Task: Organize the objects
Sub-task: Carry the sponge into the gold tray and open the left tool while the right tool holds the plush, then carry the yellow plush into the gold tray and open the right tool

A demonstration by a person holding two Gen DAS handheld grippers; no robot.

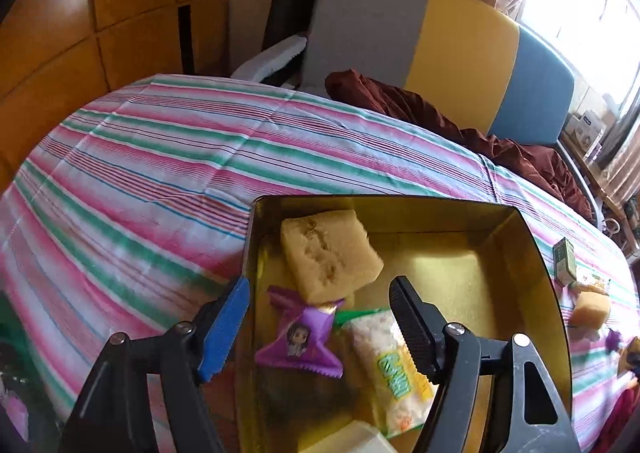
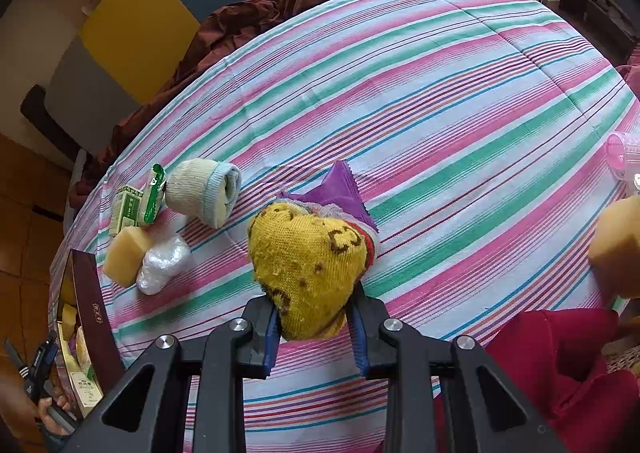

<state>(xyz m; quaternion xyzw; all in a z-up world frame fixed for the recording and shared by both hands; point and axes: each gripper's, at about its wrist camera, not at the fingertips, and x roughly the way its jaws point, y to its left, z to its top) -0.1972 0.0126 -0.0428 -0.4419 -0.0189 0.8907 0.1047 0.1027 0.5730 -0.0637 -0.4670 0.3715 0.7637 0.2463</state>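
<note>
My left gripper [image 1: 316,327] is open above a gold metal tin [image 1: 528,253]. In the tin lie a yellow sponge [image 1: 330,253], a purple snack packet [image 1: 300,337] and a white rice-cracker packet [image 1: 390,365]. My right gripper [image 2: 312,327] is shut on a yellow knitted sock [image 2: 308,261] held just above the striped tablecloth [image 2: 460,113]. A purple packet [image 2: 342,189] lies just beyond the sock. The tin also shows at the left edge of the right wrist view [image 2: 90,313].
Left of the sock lie a rolled cream sock [image 2: 204,191], a green packet [image 2: 154,193], a small green box [image 2: 126,213], a yellow sponge [image 2: 126,251] and a clear plastic wad [image 2: 162,263]. Another sponge [image 2: 618,249] and a pink cup [image 2: 624,153] sit at right. A chair [image 1: 460,49] with dark red cloth [image 1: 420,109] stands behind the table.
</note>
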